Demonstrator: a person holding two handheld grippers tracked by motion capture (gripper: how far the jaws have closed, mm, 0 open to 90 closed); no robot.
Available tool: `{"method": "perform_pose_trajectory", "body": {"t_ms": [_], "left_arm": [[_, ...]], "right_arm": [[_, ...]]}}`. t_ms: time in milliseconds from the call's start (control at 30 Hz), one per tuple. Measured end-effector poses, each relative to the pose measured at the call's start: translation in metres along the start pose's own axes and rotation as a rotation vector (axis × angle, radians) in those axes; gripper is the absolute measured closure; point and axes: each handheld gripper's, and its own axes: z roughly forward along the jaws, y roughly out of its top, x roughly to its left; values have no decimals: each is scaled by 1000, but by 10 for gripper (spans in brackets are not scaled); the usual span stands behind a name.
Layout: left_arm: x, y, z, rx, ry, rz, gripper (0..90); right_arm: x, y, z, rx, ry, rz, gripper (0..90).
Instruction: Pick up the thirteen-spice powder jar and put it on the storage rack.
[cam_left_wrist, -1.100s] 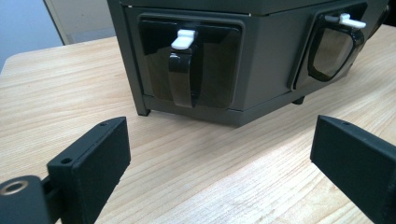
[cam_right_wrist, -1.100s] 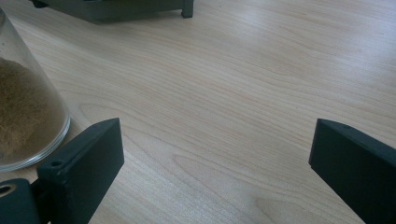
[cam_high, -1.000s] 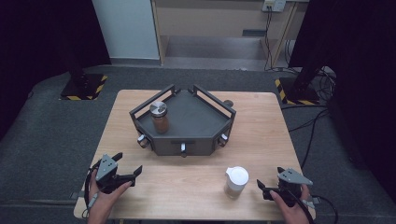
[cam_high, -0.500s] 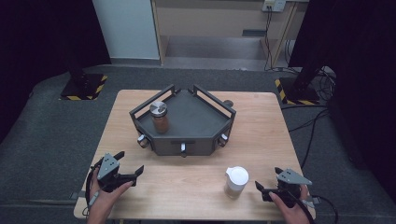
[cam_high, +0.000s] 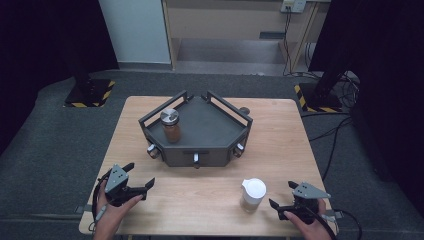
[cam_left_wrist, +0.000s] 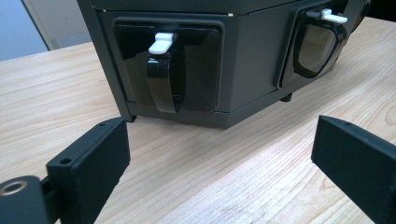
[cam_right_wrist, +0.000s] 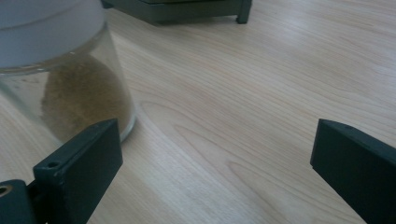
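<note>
The white-lidded jar (cam_high: 253, 194) stands upright on the worktop (cam_high: 210, 200) near its front edge, right of centre, with brownish powder in its lower part as the right gripper view shows (cam_right_wrist: 70, 88). Just to its right the right claw (cam_high: 283, 201) rests low over the wood, its jaws spread wide and holding nothing; in the right gripper view the jar sits beside the left jaw, outside the gap, and whether they touch cannot be told. Behind the jar, at the middle of the worktop, stands the dark angular rack (cam_high: 200, 131), with a second jar (cam_high: 170, 125), silver-lidded and filled with brown stuff, upright on its top at the left. The rack's front faces carry small dispensers with white tabs (cam_left_wrist: 161, 43). The left claw (cam_high: 141, 178) lies at the front left of the worktop, well apart from the white-lidded jar, jaws wide apart and empty, aimed at the rack's front.
</note>
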Motion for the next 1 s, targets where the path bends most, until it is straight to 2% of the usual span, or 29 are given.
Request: {"method": "perform_pose_trajectory", "body": {"t_ms": [300,700,800,1000], "left_arm": [[1,0,1,3,-1,1,40],[1,-1,1,3,-2,4,40],[1,-1,1,5,-2,4,40],[1,-1,2,8,-2,5,41]], "right_arm": [[-1,5,4,0,74,-30,28],[0,10,6,-19,114,-34,12],[-3,12,7,-20,141,-43,15],[-4,13,5,-28,144,-39,15]]}}
